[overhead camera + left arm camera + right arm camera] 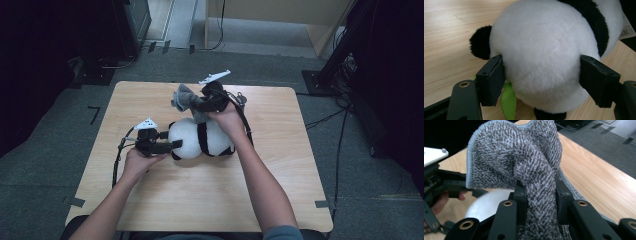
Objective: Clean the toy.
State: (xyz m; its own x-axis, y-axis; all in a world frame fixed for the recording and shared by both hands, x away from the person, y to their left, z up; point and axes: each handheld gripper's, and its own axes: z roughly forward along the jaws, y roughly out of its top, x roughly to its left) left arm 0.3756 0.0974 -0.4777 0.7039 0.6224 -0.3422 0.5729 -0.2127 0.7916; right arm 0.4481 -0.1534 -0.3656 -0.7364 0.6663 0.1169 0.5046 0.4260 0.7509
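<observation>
1. Panda (200,138) lies on its side near the middle of the table (150,200), white head toward my left, black band around its body.
2. My left gripper (172,145) has its jaws spread on either side of the head; in the left gripper view the pads (495,75) stand at the fur's flanks and I see no dent, so I judge it as framing the toy, not squeezing it.
3. My right gripper (197,106) is clamped on a bunched grey cloth (524,165), held up just behind the panda, the loose end flopping to the left.
4. The step, as I read it, is wiping or covering the panda with the cloth. To do it well I'd steady the head with the left jaws first, gently, since plush gives and can roll.
5. I'd bring the cloth down from above rather than dragging it in low, so the hanging end doesn't catch on my left gripper.
6. A green leaf (509,100) sticks out below the head beside my left pad; I'd keep from pinching it.
7. Room: the far edge is near my right gripper, so I'd work toward myself. Wide bare wood lies in front and to the right; my cables trail beside both hands.
</observation>
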